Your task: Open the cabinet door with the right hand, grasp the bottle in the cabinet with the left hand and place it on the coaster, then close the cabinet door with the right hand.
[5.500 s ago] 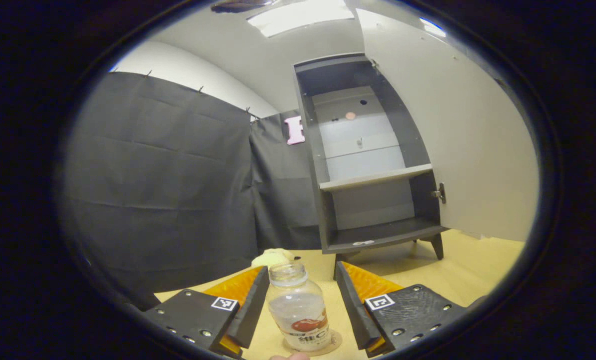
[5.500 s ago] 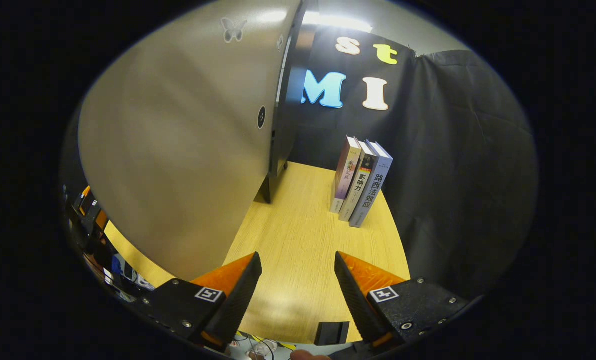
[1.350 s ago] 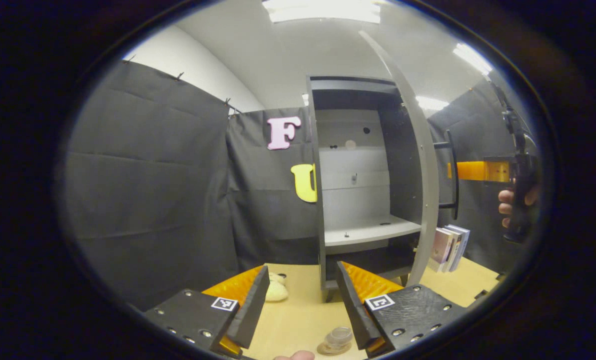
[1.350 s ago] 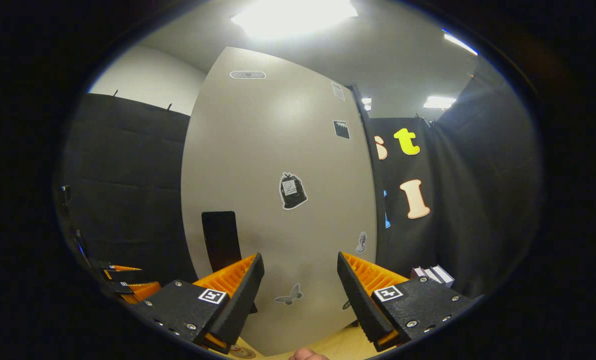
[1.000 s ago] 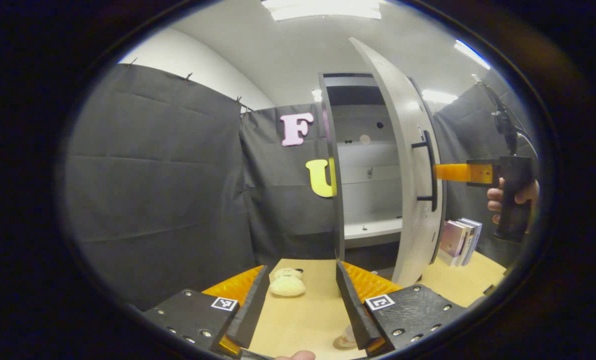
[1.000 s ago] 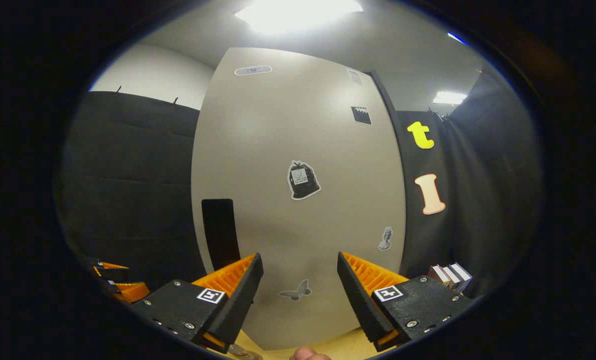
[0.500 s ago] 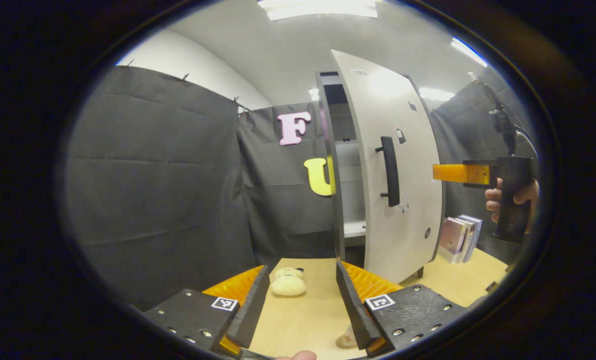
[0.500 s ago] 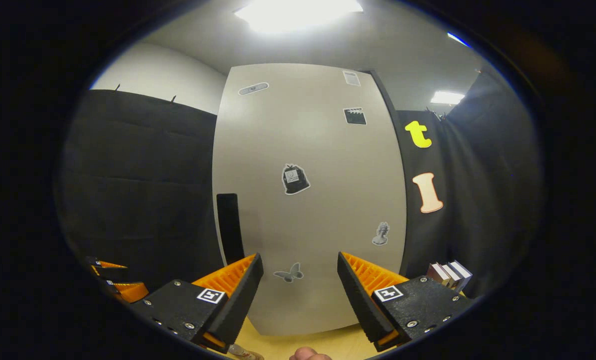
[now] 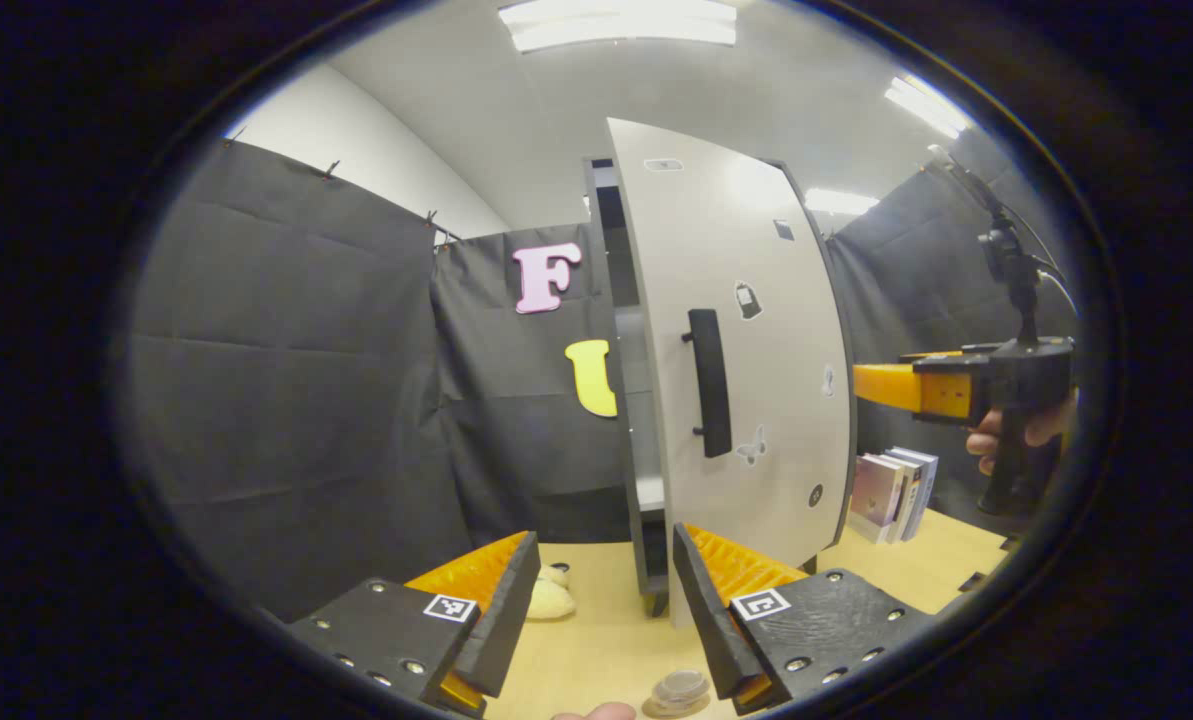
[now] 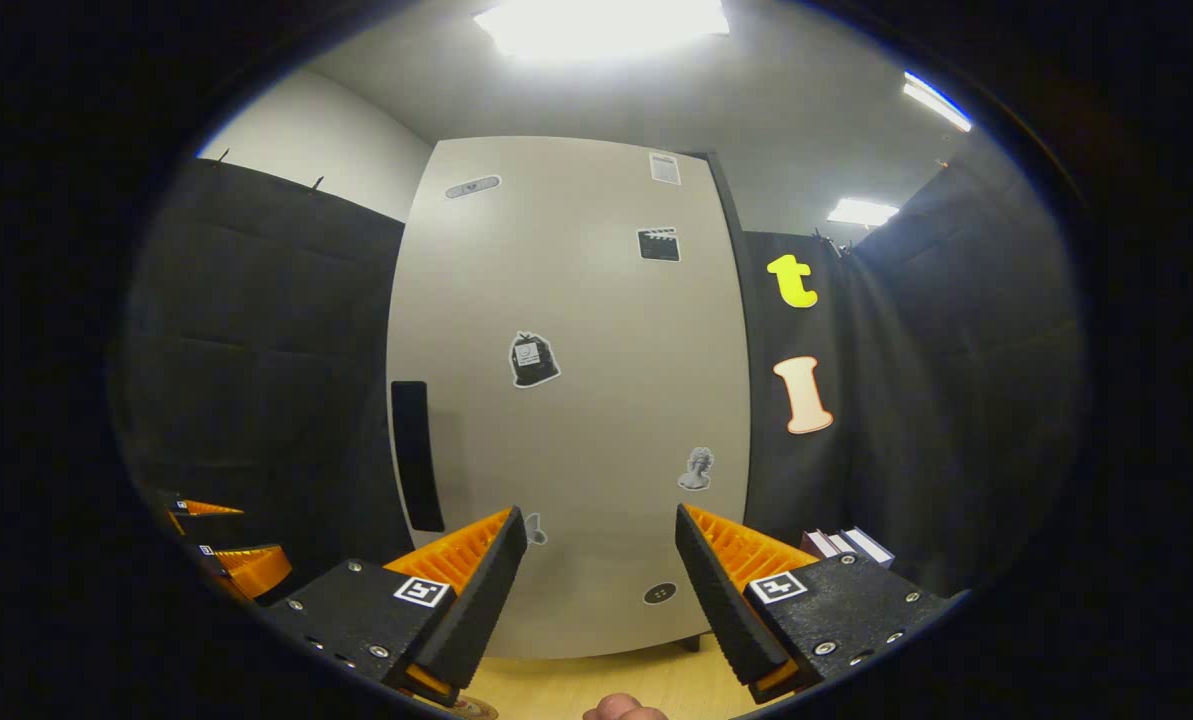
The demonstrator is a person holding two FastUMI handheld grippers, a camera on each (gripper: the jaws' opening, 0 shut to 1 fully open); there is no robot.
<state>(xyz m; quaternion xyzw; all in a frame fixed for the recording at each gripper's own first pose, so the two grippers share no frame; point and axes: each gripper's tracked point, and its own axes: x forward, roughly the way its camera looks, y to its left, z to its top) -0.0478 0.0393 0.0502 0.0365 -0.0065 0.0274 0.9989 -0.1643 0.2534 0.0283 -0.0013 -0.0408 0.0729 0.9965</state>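
The cabinet door (image 9: 746,340) stands slightly ajar, a narrow gap showing beside its black handle (image 9: 708,382). The bottle (image 9: 678,688) sits on the coaster on the surface (image 9: 596,640). The left gripper (image 9: 604,620) and right gripper (image 10: 596,590) both hold their fingers apart, empty

We are looking at a cabinet door (image 10: 576,400) with a smooth, matt pale face, carrying flat paper-like stickers (image 10: 534,360) and a matt dark handle (image 9: 708,382). The table (image 9: 596,630) is showing light wood grain. The wall cloth (image 9: 286,370) is hanging matt and creased. The bottle (image 9: 678,688) is looking like clear plastic.
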